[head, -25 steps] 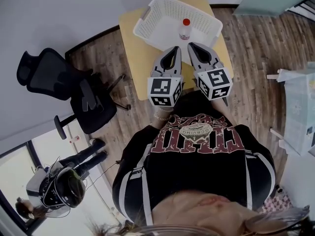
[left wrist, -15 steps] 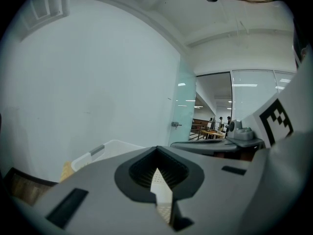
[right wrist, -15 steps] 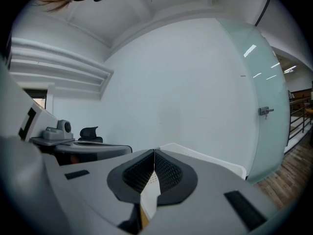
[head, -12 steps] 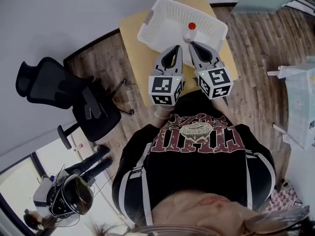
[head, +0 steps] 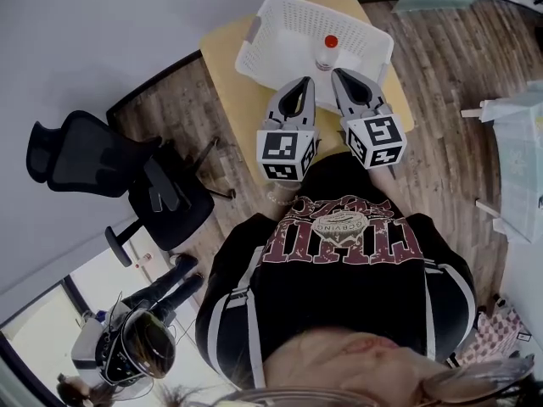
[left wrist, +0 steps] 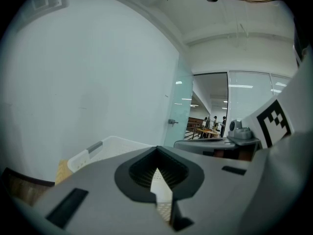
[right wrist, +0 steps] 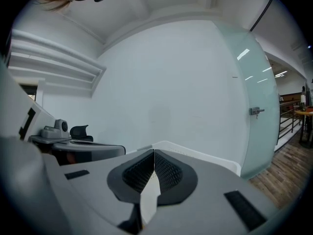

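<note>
Two grippers are held side by side above the yellow table. On the left gripper the jaws are clenched tip to tip with nothing between them. On the right gripper they are likewise pressed together and empty. Both tips sit at the near rim of the white basket, which stands on the table's far half. A small bottle with a red cap stands upright inside the basket, just past the tips and between them. It is probably not touching either, but the angle is too steep to be sure. A black office chair stands on the wood floor, left of the table.
</note>
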`<state>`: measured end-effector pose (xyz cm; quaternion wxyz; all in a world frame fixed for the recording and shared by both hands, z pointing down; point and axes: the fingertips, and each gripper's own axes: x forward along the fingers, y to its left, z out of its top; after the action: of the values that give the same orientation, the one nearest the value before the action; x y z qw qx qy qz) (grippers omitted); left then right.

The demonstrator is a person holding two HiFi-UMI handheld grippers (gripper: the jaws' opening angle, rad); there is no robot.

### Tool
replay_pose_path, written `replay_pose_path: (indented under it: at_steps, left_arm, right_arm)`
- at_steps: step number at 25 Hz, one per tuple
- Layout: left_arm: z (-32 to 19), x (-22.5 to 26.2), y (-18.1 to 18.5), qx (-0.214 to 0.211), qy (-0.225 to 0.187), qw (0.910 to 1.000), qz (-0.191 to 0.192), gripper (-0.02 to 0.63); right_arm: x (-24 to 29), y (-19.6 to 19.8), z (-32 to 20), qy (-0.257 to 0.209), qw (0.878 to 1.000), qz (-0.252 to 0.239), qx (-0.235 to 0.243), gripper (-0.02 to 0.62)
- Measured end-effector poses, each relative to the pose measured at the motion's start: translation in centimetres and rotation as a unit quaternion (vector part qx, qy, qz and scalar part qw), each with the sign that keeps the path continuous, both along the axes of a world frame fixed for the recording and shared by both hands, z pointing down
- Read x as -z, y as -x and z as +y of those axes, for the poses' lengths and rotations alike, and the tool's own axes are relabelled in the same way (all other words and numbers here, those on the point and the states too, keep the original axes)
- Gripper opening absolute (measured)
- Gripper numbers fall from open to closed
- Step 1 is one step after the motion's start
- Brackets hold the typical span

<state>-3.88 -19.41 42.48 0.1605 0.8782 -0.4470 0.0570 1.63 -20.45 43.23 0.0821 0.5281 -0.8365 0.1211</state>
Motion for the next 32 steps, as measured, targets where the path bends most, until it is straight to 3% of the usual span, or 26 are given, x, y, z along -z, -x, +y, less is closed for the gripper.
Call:
replay_pose_path:
  at_steps: [14,32]
  left_arm:
    - [-1.9,0.0,-1.8,0.036,0.012,0.9993,-0.003,0.048]
    - [-3.7,-3.8,-2.5,0.081,0.042,0.9953,-0.030,0.048]
  right_arm:
    - [-0.3,-2.4,-2.6,0.016,0.999,0.006,0.028,0.018]
    - [-3.8,-3.6,-5.4,0.047,0.996,0.034,0.070,0.018]
